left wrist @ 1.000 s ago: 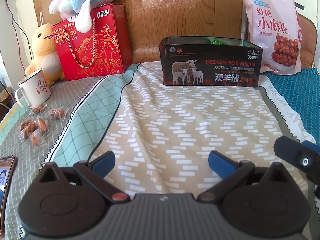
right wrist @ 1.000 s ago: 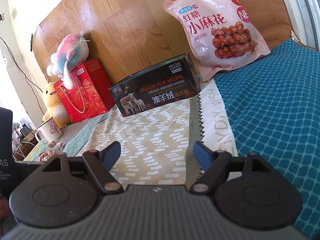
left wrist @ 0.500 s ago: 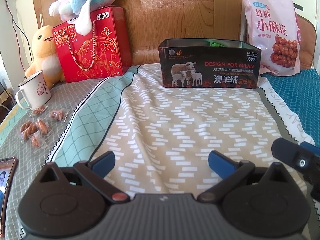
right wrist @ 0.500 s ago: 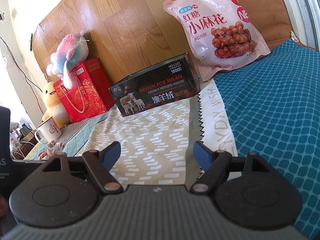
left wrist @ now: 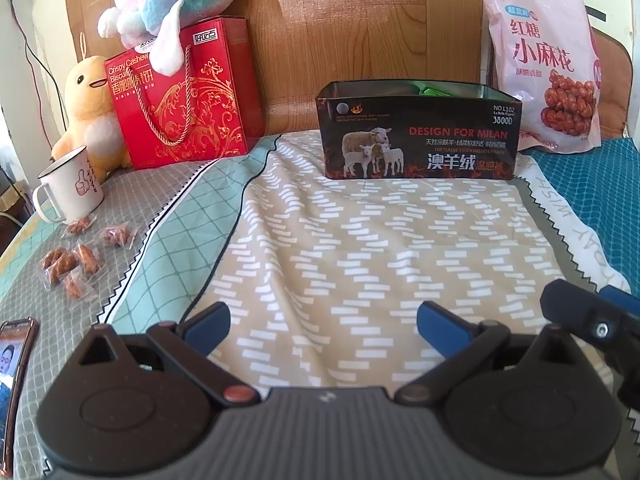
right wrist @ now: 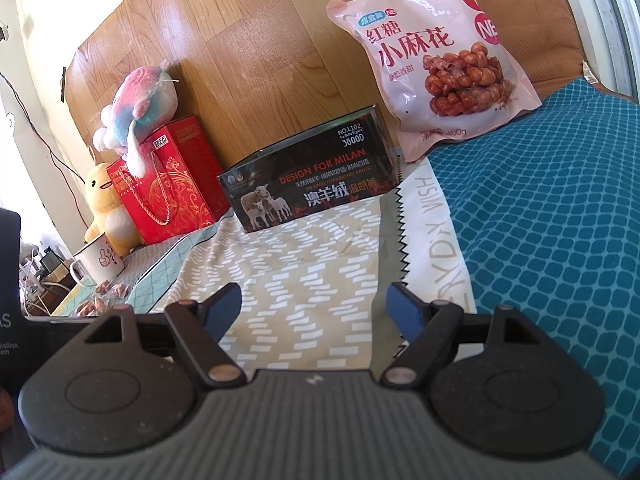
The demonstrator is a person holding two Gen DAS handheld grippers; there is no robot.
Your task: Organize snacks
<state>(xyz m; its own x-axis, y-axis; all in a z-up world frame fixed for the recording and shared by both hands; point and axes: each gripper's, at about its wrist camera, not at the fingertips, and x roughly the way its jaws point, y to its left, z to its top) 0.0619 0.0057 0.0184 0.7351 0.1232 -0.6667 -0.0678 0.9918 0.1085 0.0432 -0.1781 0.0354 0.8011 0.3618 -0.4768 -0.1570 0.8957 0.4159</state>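
From the left wrist camera, the left gripper [left wrist: 322, 322] is wide apart and holds nothing, low over the bed cover [left wrist: 360, 248]. The little wrapped snacks [left wrist: 80, 256] lie far off to the left, near the white mug [left wrist: 74, 186]. The black tin [left wrist: 418, 136] stands at the far side, against the wooden headboard [left wrist: 360, 28]. The wrappers look thin and slippery, so I think a snack could slide out of the fingers. The mug is just beside them and could get knocked over. A phone [left wrist: 16, 376] lies at the near left and could get bumped too.

From the right wrist camera, the right gripper [right wrist: 316, 304] is also spread wide and carries nothing. The tin [right wrist: 310, 184] sits ahead, with the big pink snack bag [right wrist: 432, 56] leaning to its right. That bag looks floppy, so a push may tip it
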